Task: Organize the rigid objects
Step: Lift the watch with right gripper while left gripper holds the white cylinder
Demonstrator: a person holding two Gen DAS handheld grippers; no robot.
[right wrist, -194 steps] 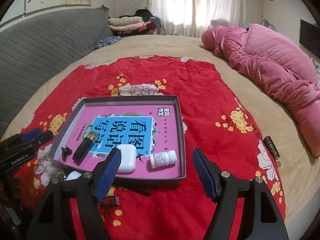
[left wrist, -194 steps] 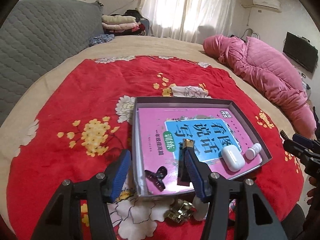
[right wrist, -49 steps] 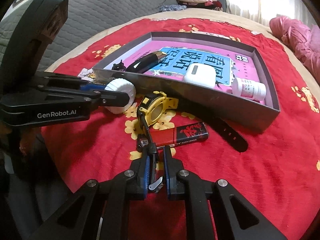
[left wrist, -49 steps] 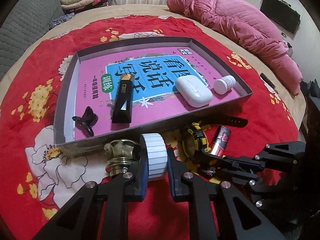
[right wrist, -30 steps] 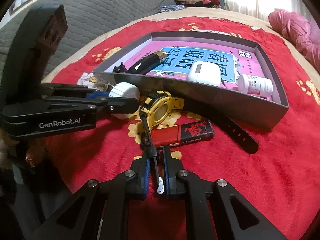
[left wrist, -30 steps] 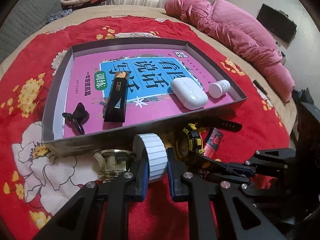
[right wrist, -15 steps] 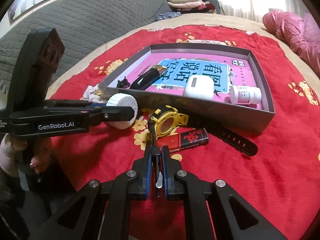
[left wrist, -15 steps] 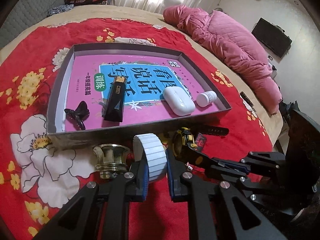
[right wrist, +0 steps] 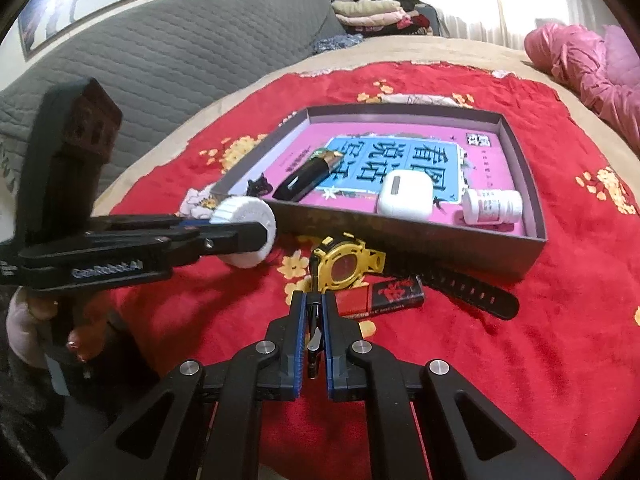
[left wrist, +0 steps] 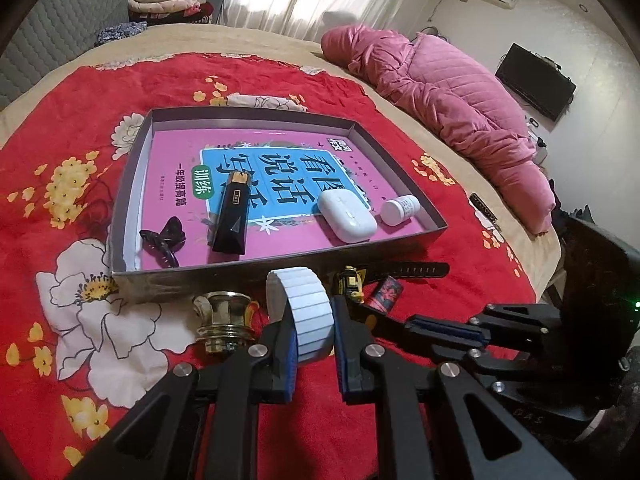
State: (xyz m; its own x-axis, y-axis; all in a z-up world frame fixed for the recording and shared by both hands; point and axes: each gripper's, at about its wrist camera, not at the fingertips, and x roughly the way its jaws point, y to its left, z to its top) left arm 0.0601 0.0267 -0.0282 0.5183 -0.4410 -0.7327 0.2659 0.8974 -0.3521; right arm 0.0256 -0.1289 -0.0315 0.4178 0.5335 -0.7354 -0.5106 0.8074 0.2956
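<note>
We've got the left gripper [left wrist: 314, 332] clamped on the white ribbed cap [left wrist: 306, 312] and the right gripper [right wrist: 314, 312] pinching the yellow watch [right wrist: 344, 266] by its strap end, both just short of the tray's [right wrist: 400, 228] near wall, straight ahead.

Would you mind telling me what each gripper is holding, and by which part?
The left gripper clamps the white ridged lid across its flat faces. The right gripper pinches the watch by its strap end.

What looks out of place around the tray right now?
Three things lie outside the tray on the red blanket: a brass knob, a red lighter, and a yellow-faced watch dangling crookedly, its strap pinched in the right gripper.
</note>
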